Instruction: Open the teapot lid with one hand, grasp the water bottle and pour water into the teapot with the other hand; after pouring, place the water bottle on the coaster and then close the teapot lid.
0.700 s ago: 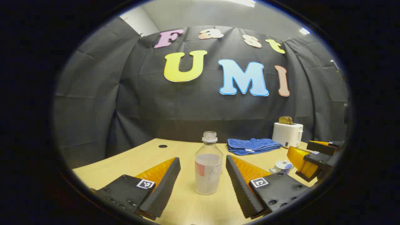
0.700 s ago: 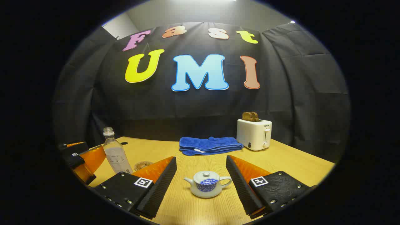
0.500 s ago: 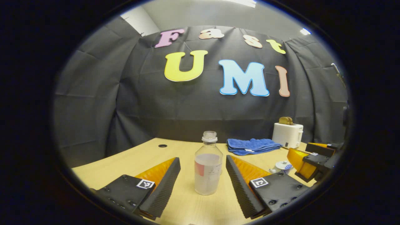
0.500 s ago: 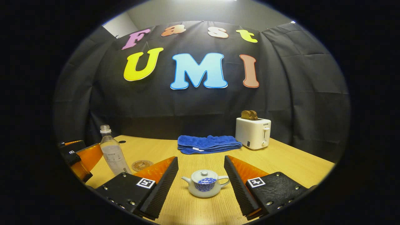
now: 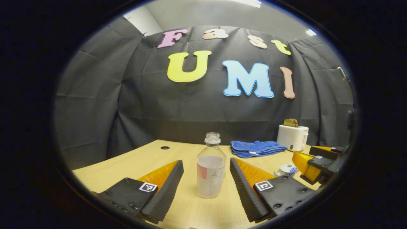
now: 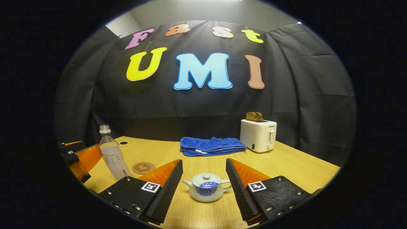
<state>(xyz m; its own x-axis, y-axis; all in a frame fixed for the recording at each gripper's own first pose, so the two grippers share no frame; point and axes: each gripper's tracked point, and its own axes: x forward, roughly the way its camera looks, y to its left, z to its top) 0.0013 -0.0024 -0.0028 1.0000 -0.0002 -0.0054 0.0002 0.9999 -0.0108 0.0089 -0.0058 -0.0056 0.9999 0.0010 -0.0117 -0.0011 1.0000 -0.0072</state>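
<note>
A clear uncapped water bottle (image 5: pixel 211 170), partly full, stands upright on the wooden table between the open fingers of my left gripper (image 5: pixel 206 165), which do not touch it. The same water bottle (image 6: pixel 111 154) appears at the left of the right gripper view, beside the left gripper (image 6: pixel 81 157). A small white teapot (image 6: pixel 206 190) with a blue pattern, lid on, sits between the open fingers of my right gripper (image 6: pixel 203 167), untouched. A round brown coaster (image 6: pixel 143 167) lies just right of the bottle. In the left gripper view the teapot (image 5: pixel 287 169) peeks out beside the right gripper (image 5: pixel 314 163).
A folded blue towel (image 6: pixel 211 146) lies at the back of the table (image 6: pixel 295 165). To its right stands a white toaster (image 6: pixel 258 135) with bread in it. The same towel (image 5: pixel 257 148) and toaster (image 5: pixel 292 136) sit far right in the left gripper view. A cable hole (image 5: pixel 165 148) marks the far left.
The right gripper has moved a little closer to the teapot and its fingers have narrowed slightly. The left gripper has barely moved around the bottle.
</note>
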